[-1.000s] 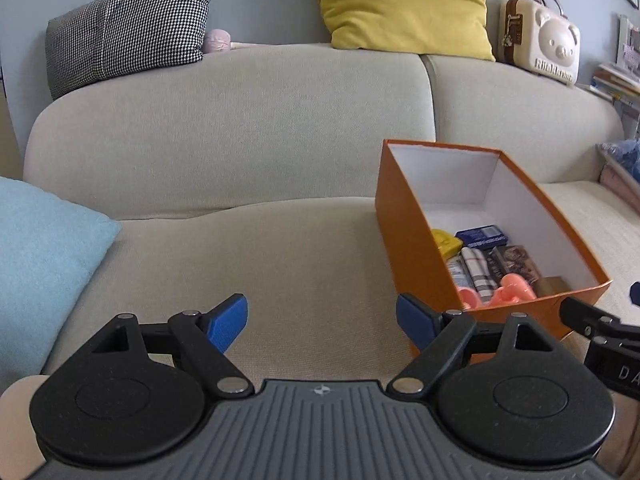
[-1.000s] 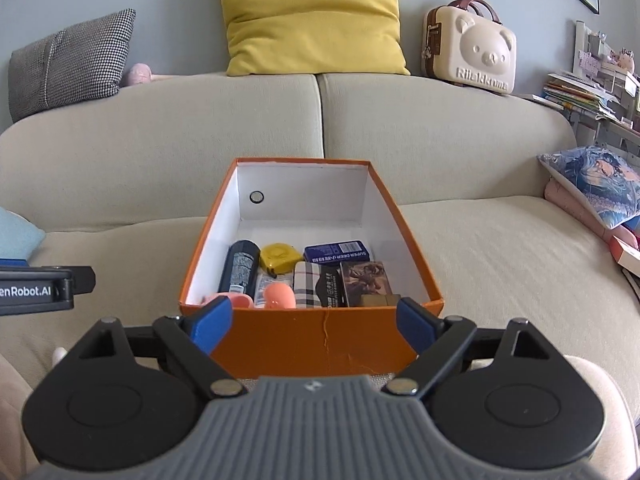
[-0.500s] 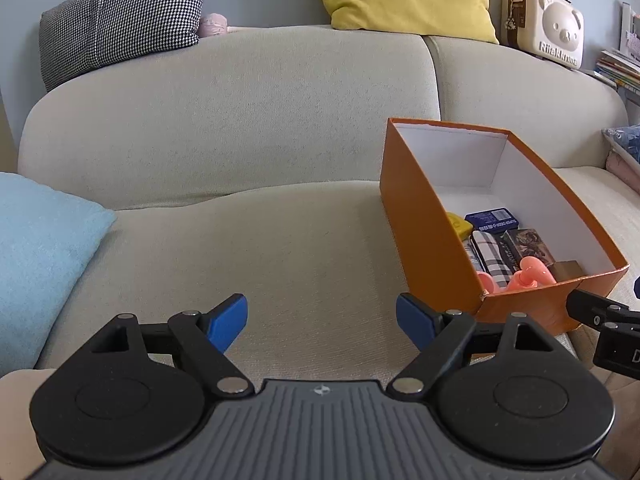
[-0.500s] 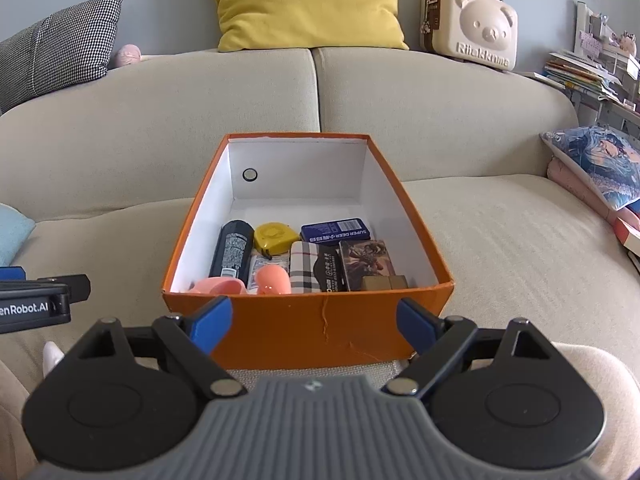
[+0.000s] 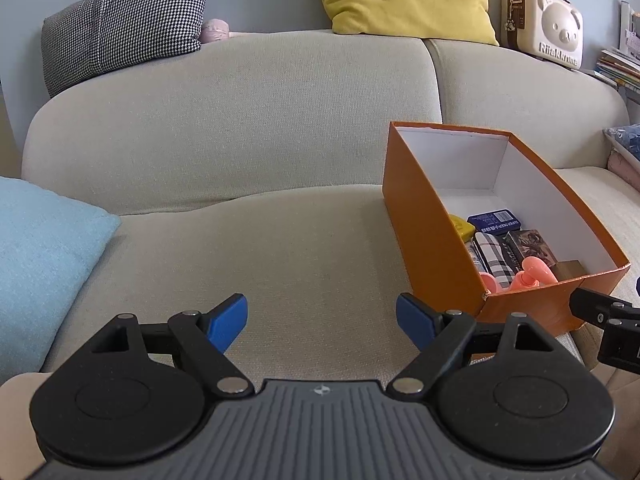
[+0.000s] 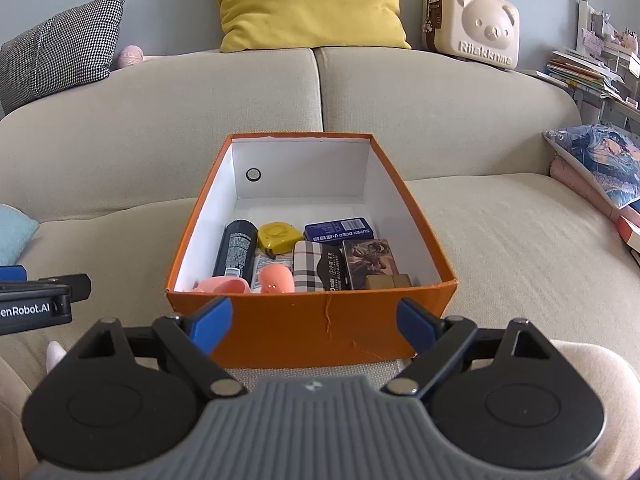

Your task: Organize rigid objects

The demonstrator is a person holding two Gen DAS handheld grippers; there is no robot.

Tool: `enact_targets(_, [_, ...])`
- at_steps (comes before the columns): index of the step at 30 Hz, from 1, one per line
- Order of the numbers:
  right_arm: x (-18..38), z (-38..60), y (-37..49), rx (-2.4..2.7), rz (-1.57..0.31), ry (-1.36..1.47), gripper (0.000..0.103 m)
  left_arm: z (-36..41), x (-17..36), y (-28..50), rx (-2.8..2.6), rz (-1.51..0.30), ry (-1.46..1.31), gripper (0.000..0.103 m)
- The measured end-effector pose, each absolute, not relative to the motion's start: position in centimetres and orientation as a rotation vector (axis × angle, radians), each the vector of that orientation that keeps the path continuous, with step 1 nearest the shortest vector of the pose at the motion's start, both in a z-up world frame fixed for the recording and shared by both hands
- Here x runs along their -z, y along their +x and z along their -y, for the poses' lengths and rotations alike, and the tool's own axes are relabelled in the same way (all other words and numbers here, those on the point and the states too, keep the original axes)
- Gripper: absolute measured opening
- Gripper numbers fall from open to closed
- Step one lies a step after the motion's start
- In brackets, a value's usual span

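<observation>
A: Right wrist view: where's the orange box (image 6: 312,322)?
B: On the sofa (image 6: 500,248), just ahead of the right tool (image 6: 312,322), holding a black can (image 6: 236,248), yellow tape measure (image 6: 278,236) and blue tin (image 6: 338,230).
A: The tools?
B: Right and left tool (image 5: 322,322) both spread wide, holding nothing.

Hidden behind the orange box's (image 5: 432,236) near wall in the left wrist view: most of the yellow tape measure (image 5: 462,226). Cut off at the right wrist view's left edge: the light blue cushion (image 6: 14,232). Too small to read: print on the black can (image 6: 236,248).
</observation>
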State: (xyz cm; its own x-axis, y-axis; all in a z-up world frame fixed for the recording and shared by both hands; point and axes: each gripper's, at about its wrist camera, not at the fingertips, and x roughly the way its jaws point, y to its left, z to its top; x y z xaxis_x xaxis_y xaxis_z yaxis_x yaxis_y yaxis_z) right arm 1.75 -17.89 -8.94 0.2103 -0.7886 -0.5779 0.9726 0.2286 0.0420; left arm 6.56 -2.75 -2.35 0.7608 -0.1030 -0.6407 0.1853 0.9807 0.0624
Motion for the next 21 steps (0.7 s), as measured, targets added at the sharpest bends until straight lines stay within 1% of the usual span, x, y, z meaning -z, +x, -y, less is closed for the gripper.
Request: enact_targets(21, [9.02,17.74,1.79,1.283,-0.494,0.448,0.089,2.72,2.21,6.38,0.170,-0.686,0.131,0.099])
